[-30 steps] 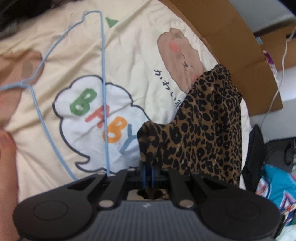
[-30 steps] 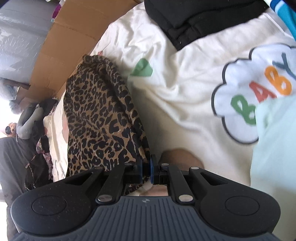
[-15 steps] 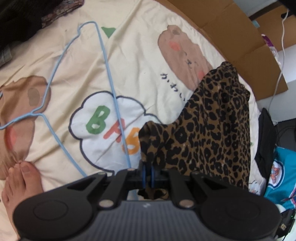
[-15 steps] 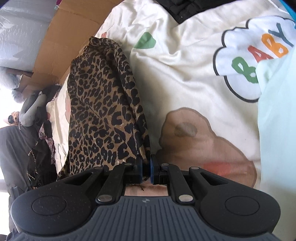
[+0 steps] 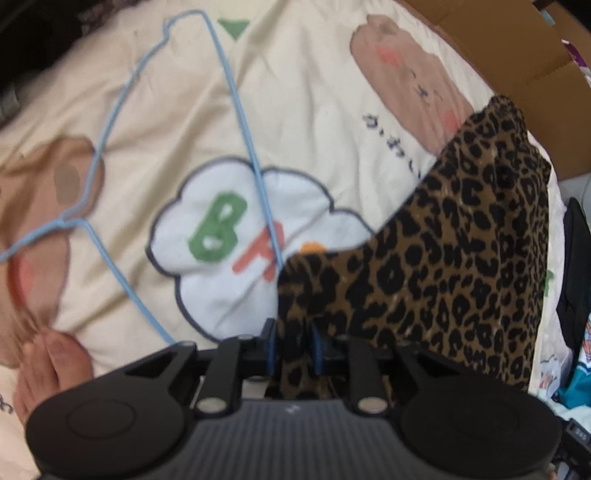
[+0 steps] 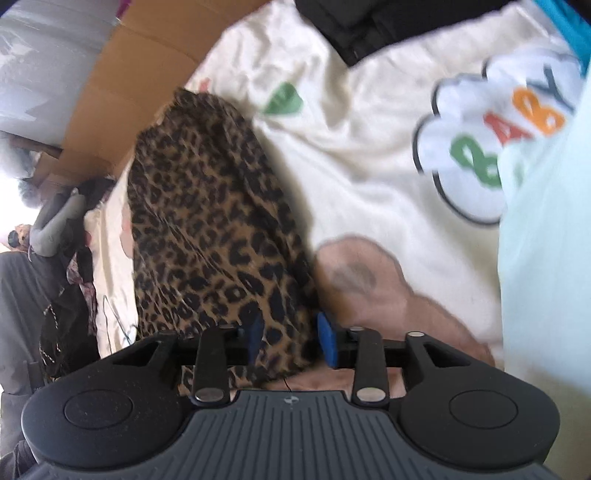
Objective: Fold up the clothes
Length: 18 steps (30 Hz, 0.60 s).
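Note:
A leopard-print garment (image 5: pixel 461 258) lies in a long folded strip on the cream cartoon-print blanket (image 5: pixel 314 110). My left gripper (image 5: pixel 294 347) points steeply down at one corner of it. Its jaws are opening, and the cloth sits loosely between the blue pads (image 5: pixel 271 349). In the right wrist view the same garment (image 6: pixel 207 221) runs away from my right gripper (image 6: pixel 291 339). Those jaws are also opening, with the near hem between them and a gap beside the right-hand pad (image 6: pixel 327 343).
A blue wire hanger (image 5: pixel 236 96) lies on the blanket left of the garment, with a person's bare toes (image 5: pixel 48 362) at the lower left. Cardboard (image 6: pixel 122 92) borders the far side. Black clothes (image 6: pixel 388 22) and a pale mint garment (image 6: pixel 546 258) lie to the right.
Both pairs of jaws were shut on the garment's corners and now stand apart. The left gripper has dropped closer to the blanket, and the cloth has slackened.

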{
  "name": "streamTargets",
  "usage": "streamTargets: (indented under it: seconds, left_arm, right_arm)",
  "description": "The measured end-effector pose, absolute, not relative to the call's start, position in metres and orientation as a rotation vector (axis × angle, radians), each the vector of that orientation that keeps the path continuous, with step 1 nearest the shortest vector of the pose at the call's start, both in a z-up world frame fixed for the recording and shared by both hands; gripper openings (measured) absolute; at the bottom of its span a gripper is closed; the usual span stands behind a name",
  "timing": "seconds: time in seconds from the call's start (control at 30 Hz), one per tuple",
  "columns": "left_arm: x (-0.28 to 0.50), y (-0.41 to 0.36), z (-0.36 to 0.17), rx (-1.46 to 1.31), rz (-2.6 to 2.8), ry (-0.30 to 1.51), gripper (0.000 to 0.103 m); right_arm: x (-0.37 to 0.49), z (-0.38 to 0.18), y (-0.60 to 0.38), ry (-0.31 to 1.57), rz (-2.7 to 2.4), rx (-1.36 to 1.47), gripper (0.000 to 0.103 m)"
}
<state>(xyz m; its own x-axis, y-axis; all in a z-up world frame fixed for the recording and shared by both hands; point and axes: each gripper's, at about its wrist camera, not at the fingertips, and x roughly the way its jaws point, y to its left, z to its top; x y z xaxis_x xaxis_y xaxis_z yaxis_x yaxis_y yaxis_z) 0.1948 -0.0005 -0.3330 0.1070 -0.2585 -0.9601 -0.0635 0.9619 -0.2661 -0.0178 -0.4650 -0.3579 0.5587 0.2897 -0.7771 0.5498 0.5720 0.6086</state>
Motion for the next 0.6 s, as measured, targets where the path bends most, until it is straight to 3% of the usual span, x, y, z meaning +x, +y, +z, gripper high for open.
streamTargets:
  seconds: [0.23, 0.6]
  left_arm:
    - [0.227, 0.009, -0.302, -0.207, -0.107, 1.381, 0.023]
    - [0.287, -0.081, -0.261, -0.120, -0.251, 1.289, 0.023]
  right_arm:
    - [-0.007, -0.335, -0.476, 0.921, -0.190, 0.937, 0.036]
    - [0.009, -0.346, -0.481, 0.800, -0.136, 0.990, 0.036]
